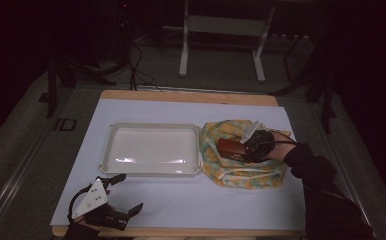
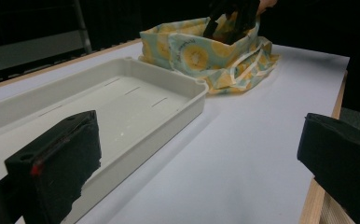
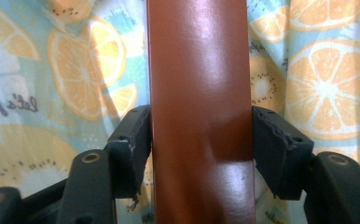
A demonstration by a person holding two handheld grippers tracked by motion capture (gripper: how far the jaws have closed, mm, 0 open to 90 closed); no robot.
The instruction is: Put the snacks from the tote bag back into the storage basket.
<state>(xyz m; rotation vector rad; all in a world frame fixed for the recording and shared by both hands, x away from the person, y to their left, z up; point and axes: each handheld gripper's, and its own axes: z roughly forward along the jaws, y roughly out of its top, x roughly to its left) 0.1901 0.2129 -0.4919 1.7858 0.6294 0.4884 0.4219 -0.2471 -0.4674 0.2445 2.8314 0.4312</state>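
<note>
A fabric bag (image 1: 241, 172) printed with orange slices lies on the table's right side. My right gripper (image 1: 251, 147) reaches into its open top, and its jaws are shut on a smooth reddish-brown flat case (image 1: 230, 148). In the right gripper view both pads press the long sides of the case (image 3: 199, 84), with the printed fabric (image 3: 318, 79) behind it. My left gripper (image 1: 130, 191) rests near the table's front left corner, open, with nothing between its jaws. A white tray (image 1: 151, 127) sits empty to the left of the bag.
A white sheet (image 1: 191, 197) covers the wooden tabletop. In the left gripper view the tray's rim (image 2: 187, 100) is close by on the left, with the bag (image 2: 192, 51) beyond it. A white frame (image 1: 183, 45) stands on the floor behind the table.
</note>
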